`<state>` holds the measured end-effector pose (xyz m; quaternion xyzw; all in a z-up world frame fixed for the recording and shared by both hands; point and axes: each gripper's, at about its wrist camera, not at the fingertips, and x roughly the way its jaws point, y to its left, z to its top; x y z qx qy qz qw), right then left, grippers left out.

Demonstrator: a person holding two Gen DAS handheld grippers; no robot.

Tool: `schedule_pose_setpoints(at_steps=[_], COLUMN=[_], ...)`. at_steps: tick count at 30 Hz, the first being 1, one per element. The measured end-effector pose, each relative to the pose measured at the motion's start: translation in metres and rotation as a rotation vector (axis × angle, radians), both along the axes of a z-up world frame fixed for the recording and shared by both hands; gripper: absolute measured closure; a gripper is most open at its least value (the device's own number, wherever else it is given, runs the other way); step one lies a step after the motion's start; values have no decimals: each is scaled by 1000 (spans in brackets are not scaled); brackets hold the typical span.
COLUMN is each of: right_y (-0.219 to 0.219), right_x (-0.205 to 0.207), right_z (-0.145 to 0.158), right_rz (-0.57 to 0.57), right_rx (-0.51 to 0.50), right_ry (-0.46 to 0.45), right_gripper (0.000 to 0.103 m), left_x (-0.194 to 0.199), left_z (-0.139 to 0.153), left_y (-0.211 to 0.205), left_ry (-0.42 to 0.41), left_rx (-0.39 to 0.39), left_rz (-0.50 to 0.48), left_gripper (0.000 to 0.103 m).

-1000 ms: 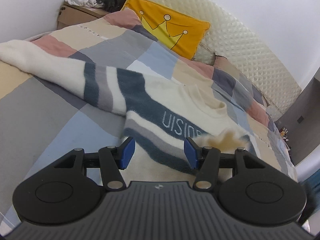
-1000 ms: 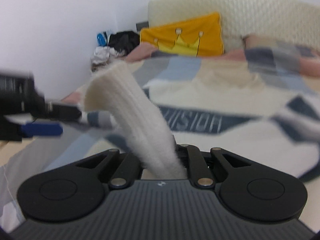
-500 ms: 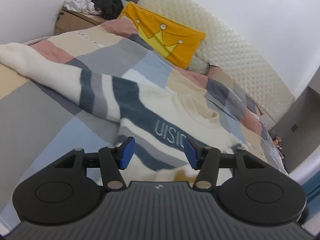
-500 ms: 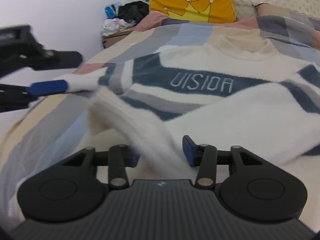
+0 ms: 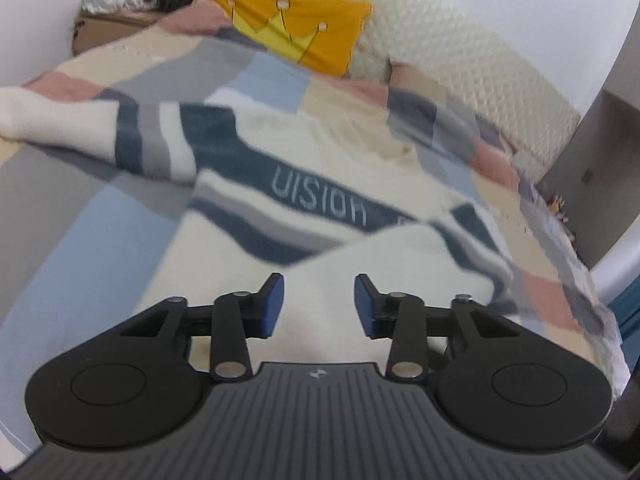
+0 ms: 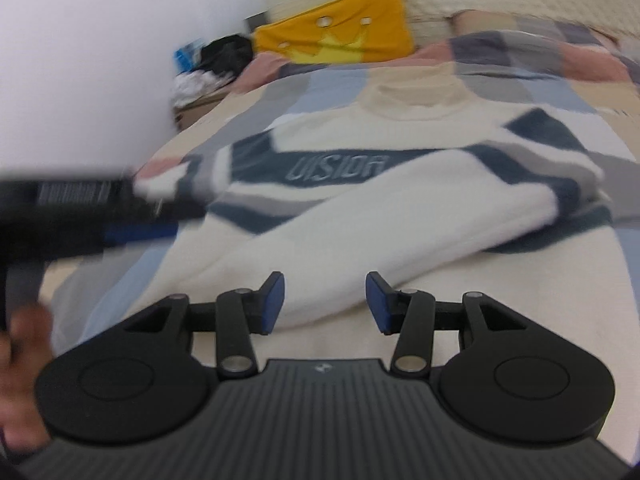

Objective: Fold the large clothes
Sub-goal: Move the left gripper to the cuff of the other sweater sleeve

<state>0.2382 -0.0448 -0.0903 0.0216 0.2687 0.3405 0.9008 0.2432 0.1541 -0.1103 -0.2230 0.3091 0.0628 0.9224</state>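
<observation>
A cream sweater (image 5: 320, 200) with navy and grey stripes and "VISION" lettering lies face up on the bed. One sleeve (image 6: 400, 240) is folded across its body; the other sleeve (image 5: 80, 120) stretches out to the left. My left gripper (image 5: 319, 304) hovers over the sweater's lower body, its jaws closing with only fabric below them, nothing pinched. My right gripper (image 6: 326, 304) is open just over the folded sleeve's cuff end, pads not pressing it. The right wrist view shows the left gripper (image 6: 132, 236) blurred at the left, with a hand below it.
The patchwork bedspread (image 5: 80, 240) covers the bed. A yellow crown pillow (image 5: 296, 32) leans on the quilted headboard (image 5: 460, 68). A cardboard box (image 5: 116, 28) with piled clothes stands at the far left corner. A grey cabinet (image 5: 592, 160) is at the right.
My right gripper opened and let go of the sleeve, which now lies across the sweater's body. Both grippers drew back toward the hem, and the left jaws narrowed.
</observation>
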Motion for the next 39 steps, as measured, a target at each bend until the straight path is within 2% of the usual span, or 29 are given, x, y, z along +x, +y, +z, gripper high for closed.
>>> schedule_pose_setpoints(at_steps=[7,12,16,22,25,27,30,32,33,35,39], right_y=[-17,-25,-24,-22,-19,-20,-23,-24,-24,-24,-32], right_x=[36,52,59,70,75,79,80,77,77,79,87], right_z=[-5,-6,-9,-21,-25,-26,-26,-26,-26,-26,-25], right_rz=[-123,-144,-152,-142,-145,-147,-149,-141,-136,-134,-151], right_rx=[21,59,61,50,12,21,33,40,41,32,72], right_ry=[8,21,7,27,5,10,23,29,30,28,55], right_gripper=[55,55,55,55,56,56,55,54,54,54,54], left_x=[14,22,27,28,27,24,20,21,23,32,49], left_z=[-24,-39,-53,-57,-55,-50,-41,-34,-30,-24,-14], left_y=[-8,-10,-13,-28,-29,-28,-22,-15,-11,-2,34], left_ry=[108,184,243,226,217,188,122,90,93,116,183], left_rx=[49,117,108,204,198,186,172,178,187,189,115], left_rz=[31,77,94,118,128,143,187,229,237,244,305], left_gripper=[63,63,63,63,62,61,52,39,34,34,34])
